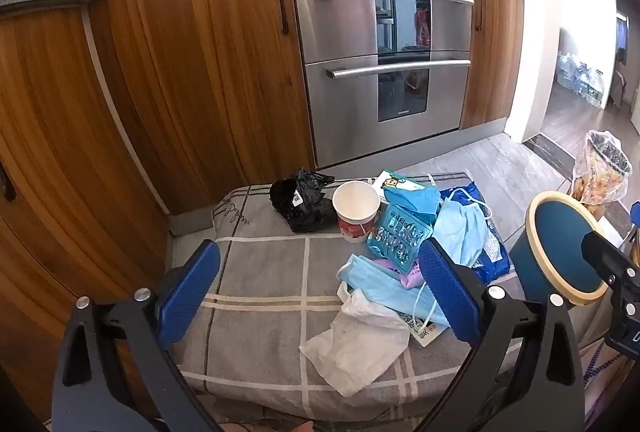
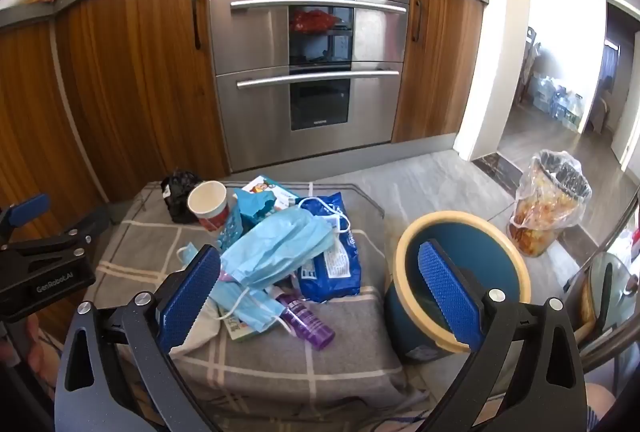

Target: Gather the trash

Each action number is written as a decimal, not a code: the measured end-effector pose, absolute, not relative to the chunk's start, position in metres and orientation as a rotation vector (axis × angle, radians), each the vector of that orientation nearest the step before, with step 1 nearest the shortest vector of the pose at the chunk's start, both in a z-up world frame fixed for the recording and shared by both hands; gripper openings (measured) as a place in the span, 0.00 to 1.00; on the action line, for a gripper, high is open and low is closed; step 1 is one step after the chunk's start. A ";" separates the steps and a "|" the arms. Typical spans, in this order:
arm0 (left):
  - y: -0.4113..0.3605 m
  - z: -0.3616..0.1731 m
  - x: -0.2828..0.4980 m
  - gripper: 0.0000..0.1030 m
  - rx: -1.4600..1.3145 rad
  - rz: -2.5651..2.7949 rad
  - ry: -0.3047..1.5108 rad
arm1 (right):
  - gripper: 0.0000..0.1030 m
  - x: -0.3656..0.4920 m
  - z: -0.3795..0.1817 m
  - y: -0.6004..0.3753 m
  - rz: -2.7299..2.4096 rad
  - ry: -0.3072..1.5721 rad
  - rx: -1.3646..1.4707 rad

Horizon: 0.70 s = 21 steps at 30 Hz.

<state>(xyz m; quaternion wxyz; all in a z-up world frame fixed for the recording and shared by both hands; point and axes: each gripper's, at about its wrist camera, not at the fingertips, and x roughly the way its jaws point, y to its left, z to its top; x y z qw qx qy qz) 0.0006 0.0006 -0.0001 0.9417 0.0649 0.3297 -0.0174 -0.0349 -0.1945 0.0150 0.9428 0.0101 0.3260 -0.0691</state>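
A pile of trash lies on a grey checked cloth [image 1: 260,272]: a black plastic bag [image 1: 304,204], a paper cup [image 1: 356,210], a blue blister pack [image 1: 400,238], blue face masks [image 1: 460,232], a white tissue [image 1: 360,340] and a blue packet [image 1: 494,256]. My left gripper [image 1: 320,264] hangs open above the cloth's near part, holding nothing. My right gripper [image 2: 320,264] is open too, over the masks [image 2: 280,248], the blue packet [image 2: 332,264] and a purple bottle [image 2: 308,316]. A blue bin with a cream rim [image 2: 404,252] stands right of the cloth.
Wooden cabinets [image 1: 160,72] and a steel oven [image 1: 380,64] stand close behind the cloth. A full basket lined with a clear bag [image 2: 552,208] sits on the floor at the right, near a doorway. A finger of my left gripper [image 2: 28,210] shows at the left edge.
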 end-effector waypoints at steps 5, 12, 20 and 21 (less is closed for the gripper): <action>0.002 -0.002 -0.002 0.95 0.131 -0.036 0.661 | 0.96 -0.035 0.015 -0.195 -0.139 0.665 0.026; 0.000 0.004 0.002 0.95 0.133 -0.041 0.670 | 0.96 -0.035 0.014 -0.195 -0.137 0.664 0.027; 0.002 0.003 -0.001 0.95 0.125 -0.044 0.663 | 0.96 -0.035 0.013 -0.194 -0.140 0.663 0.028; 0.002 0.004 0.000 0.95 0.124 -0.044 0.664 | 0.96 -0.035 0.013 -0.194 -0.139 0.663 0.027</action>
